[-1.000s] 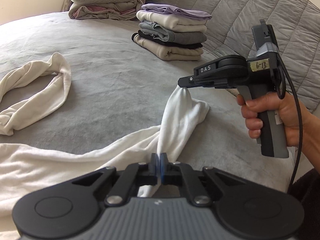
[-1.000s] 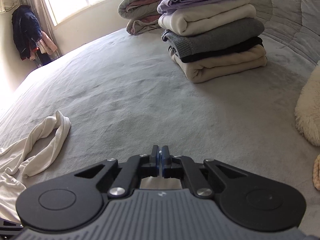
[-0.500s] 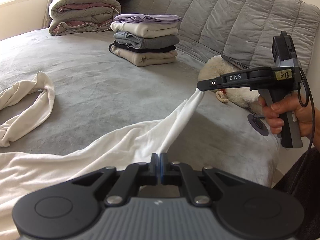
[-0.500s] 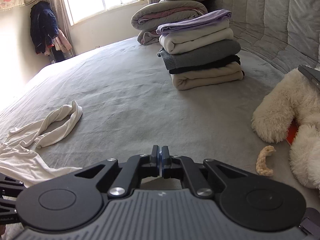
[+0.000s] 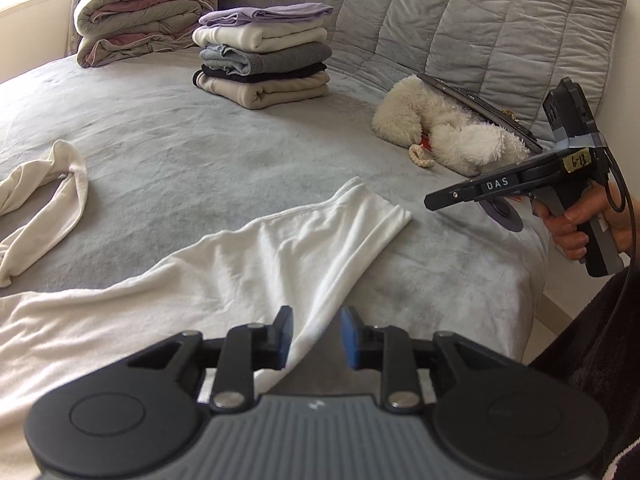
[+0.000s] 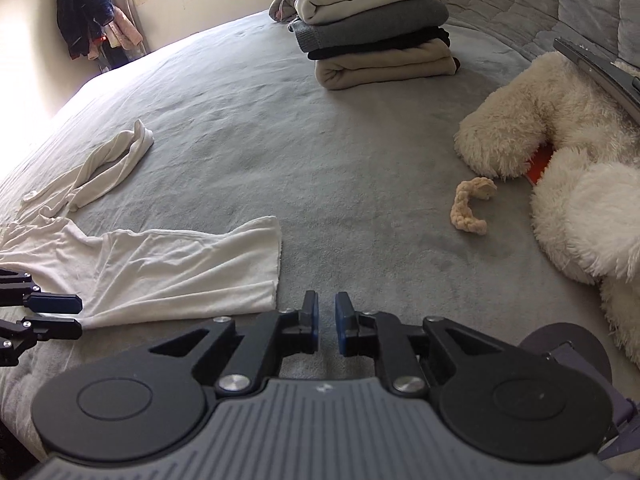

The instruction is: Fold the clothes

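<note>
Item: white shirt (image 5: 248, 280) on the bed (image 5: 200, 168), sleeve laid flat toward the folded stack (image 5: 264, 56); we had just parted both grippers, left (image 5: 314, 336) and right (image 6: 326, 322), releasing it for folding.

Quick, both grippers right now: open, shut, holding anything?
Left gripper: jaws have just been opening, open; white garment lies loose between them, not pinched.
Right gripper: jaws have just been opening, open, holding nothing.

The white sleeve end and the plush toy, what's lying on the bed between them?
In the right wrist view, only bare grey bed cover and a small braided rope piece lie between the white sleeve and the plush toy.
</note>
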`<action>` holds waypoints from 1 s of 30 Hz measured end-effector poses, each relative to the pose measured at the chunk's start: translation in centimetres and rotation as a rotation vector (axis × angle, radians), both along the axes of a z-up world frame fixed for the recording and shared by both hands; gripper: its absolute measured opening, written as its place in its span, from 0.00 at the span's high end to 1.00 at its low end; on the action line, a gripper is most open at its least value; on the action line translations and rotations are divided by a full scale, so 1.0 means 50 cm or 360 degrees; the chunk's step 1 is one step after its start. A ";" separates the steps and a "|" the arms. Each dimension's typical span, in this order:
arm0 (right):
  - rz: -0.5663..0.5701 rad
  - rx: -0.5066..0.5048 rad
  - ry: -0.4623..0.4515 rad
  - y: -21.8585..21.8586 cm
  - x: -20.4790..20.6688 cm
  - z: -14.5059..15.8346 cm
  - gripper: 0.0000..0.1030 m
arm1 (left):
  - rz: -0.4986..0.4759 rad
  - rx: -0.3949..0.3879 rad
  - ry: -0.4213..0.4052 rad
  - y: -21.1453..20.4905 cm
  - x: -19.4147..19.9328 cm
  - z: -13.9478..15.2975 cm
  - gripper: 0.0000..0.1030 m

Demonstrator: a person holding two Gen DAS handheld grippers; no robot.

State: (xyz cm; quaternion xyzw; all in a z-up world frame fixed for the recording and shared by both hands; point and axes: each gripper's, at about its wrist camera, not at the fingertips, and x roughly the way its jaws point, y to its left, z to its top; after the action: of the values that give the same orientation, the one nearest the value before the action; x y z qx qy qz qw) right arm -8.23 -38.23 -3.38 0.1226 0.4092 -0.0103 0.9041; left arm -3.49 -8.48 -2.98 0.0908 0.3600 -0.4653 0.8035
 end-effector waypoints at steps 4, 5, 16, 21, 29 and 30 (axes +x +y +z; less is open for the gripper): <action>0.0033 0.0033 -0.0070 0.008 0.007 0.013 0.85 | 0.0083 0.0028 -0.0004 -0.005 0.010 0.034 0.64; 0.0051 0.0035 -0.0085 0.012 0.009 0.015 0.85 | 0.0103 0.0040 -0.0010 -0.004 0.014 0.048 0.64; 0.0194 0.0041 -0.0086 0.035 0.014 0.005 0.60 | 0.0239 -0.0054 -0.0093 -0.015 0.054 0.222 0.45; 0.0178 0.0060 -0.0083 0.022 0.006 0.003 0.60 | 0.0245 0.0018 -0.0100 -0.060 0.063 0.210 0.45; 0.0137 0.0102 -0.0060 -0.001 0.001 -0.007 0.59 | 0.0218 0.0070 -0.0098 -0.120 0.058 0.170 0.36; 0.0136 0.0116 -0.0054 -0.003 0.001 -0.008 0.59 | 0.0210 0.0084 -0.0096 -0.129 0.059 0.164 0.36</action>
State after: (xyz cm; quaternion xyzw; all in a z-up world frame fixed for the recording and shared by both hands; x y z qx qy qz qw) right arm -8.18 -38.39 -3.79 0.1378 0.3989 0.0454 0.9055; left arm -0.53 -14.91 5.20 0.1020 0.3529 -0.3988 0.8402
